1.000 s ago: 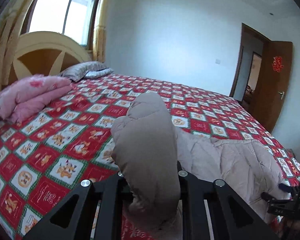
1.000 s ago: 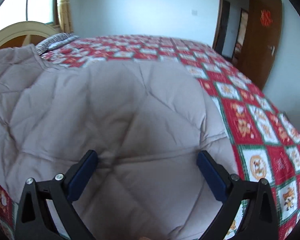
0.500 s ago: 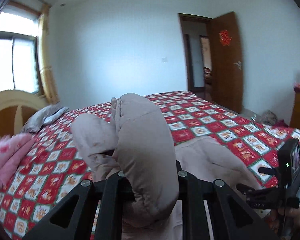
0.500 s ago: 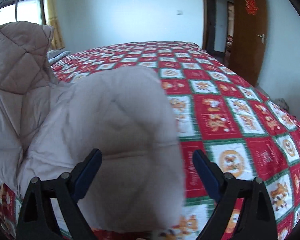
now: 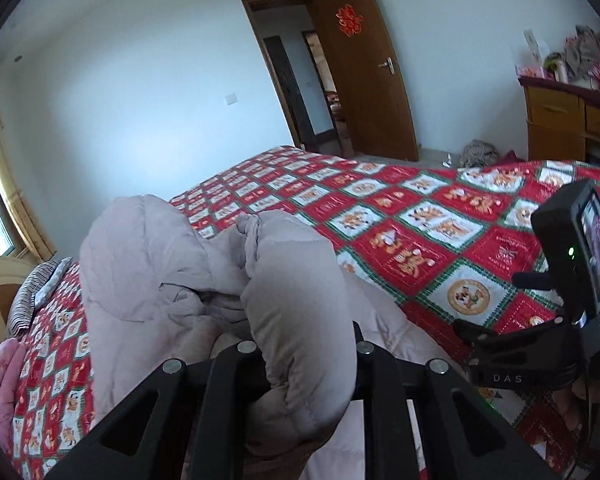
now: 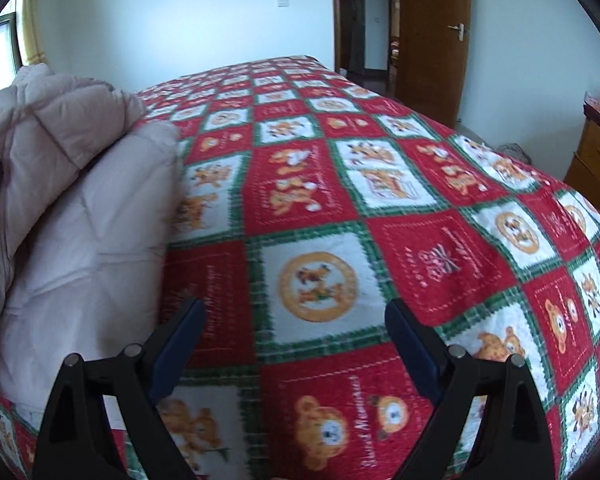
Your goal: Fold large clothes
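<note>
A beige quilted puffer coat [image 5: 204, 280] lies bunched on the bed. My left gripper [image 5: 300, 344] is shut on a thick fold of the coat, which bulges up between the fingers and hides their tips. In the right wrist view the coat [image 6: 72, 200] sits at the left. My right gripper [image 6: 296, 320] is open and empty over the bedspread, just right of the coat; its body also shows in the left wrist view [image 5: 540, 344].
The bed carries a red, white and green patchwork bedspread [image 6: 380, 220]. A pink folded blanket [image 5: 0, 384] and a striped pillow [image 5: 36, 292] lie by the headboard. A wooden door [image 5: 364, 68] stands open. A wooden dresser [image 5: 572, 120] is at the right.
My left gripper has swung right with the coat fold, from the headboard side toward the door. My right gripper has moved right, off the coat, and is now over bare bedspread.
</note>
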Demonstrator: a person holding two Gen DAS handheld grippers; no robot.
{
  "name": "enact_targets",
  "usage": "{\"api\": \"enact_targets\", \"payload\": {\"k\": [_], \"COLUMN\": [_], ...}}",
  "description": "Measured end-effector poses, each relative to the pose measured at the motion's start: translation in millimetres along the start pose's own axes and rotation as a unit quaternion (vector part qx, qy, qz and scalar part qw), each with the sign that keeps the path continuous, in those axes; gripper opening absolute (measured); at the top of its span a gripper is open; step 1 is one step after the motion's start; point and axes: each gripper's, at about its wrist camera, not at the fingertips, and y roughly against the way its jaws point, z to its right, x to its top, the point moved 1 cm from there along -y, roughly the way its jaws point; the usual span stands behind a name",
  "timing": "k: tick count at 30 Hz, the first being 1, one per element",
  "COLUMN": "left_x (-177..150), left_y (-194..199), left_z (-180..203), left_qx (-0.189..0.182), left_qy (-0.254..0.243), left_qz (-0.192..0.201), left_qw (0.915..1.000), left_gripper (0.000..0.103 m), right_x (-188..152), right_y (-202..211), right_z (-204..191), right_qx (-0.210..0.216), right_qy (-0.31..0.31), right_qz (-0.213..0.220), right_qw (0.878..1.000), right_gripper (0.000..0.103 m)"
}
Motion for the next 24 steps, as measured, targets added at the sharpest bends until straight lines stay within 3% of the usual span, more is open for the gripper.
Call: {"api": "enact_targets", "payload": {"k": [8,13,19,22,24], "left_x": [-7.6,-18.0,-20.6,-19.7,-18.1], "left_y": [-22.5,-29.1,-31.4,-33.1,-27.9], "left_z": [40.7,55.6,57.4,60.0,64.2], "left_qx": [-0.022,-0.012,0.001,-0.002,-0.004], "left_qy": [-0.023,-0.056,-0.062,-0.061,-0.065], "left_qz": [-0.015,-0.016,-0.016,-0.023,-0.022], "left_qw": [0.9994,0.9983,0.9979,0.9979,0.9976], "left_gripper": [0.016,0.016,0.020,0.033,0.054], "right_x": [-7.6,-12.5,-12.8,-13.3,-13.4], "right_y": [-11.8,-19.3,-19.9,-20.5,-21.3], "right_z": [31.0,36.6,34.9,34.7,33.7], "right_qx": [-0.040,-0.050,-0.058,-0.059,-0.061], "right_qy": [-0.036,-0.038,-0.038,-0.037,-0.036], "right_qz": [-0.012,-0.008,-0.006,-0.004,-0.003], "right_qw": [0.998,0.998,0.998,0.998,0.997], "right_gripper": [0.093,0.094,0.094,0.095,0.096]}}
